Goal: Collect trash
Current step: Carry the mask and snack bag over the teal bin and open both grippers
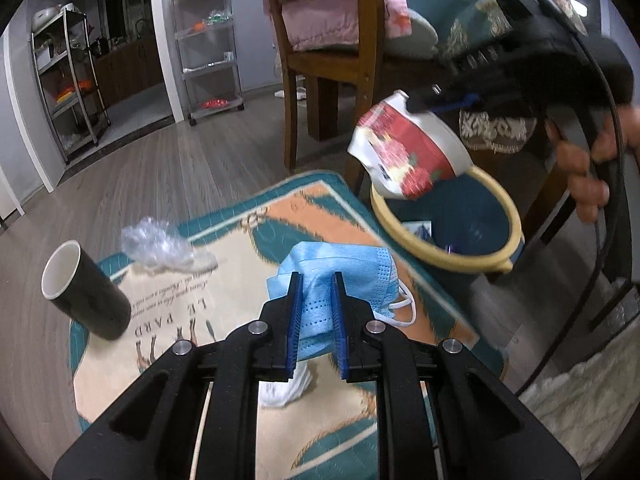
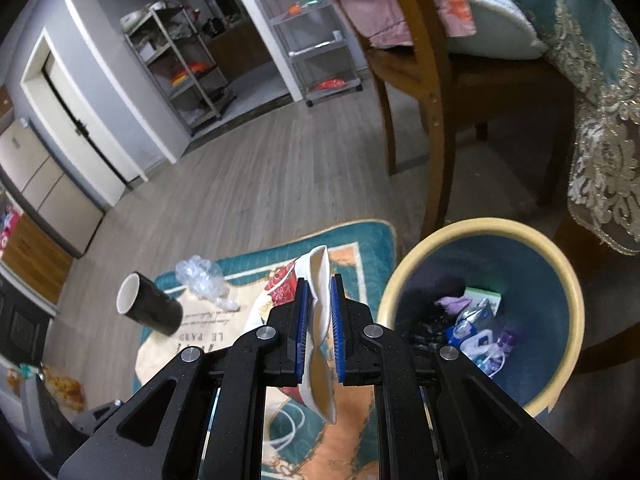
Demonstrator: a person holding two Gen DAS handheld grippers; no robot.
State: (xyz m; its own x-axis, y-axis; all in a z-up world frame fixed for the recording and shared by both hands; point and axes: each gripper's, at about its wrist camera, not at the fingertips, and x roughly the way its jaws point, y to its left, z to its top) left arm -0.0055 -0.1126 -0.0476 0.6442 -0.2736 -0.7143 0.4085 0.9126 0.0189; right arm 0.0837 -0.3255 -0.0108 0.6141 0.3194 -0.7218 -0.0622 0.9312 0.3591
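**With both tongs loaded, two pieces are on their way and two are left**

While you hold both tongs over the rug, here's the status.

Left tongs: pinching the blue mask between the pads; it hangs clear of the rug, ear loops dangling to its right. Jaws nearly together, only the fabric between them.

Right tongs: pressed onto the crushed paper cup, red print on its left side. In the left view the cup sits above the near rim of the bin, tilted. From the right view the bin is just right of the jaws, so not squarely over the opening yet, I'd say.

Done: bin already holds wrappers and packets at the bottom.

Left on the floor:
- black cup, lying on its side, far left of the left tongs, at the rug's edge
- clear plastic wad, beyond it on the rug, ahead-left of the jaws

Something white under the left tongs; can't tell what.

Estimate: roughly halfway. Drop the cup, then the mask, then two more pickups.
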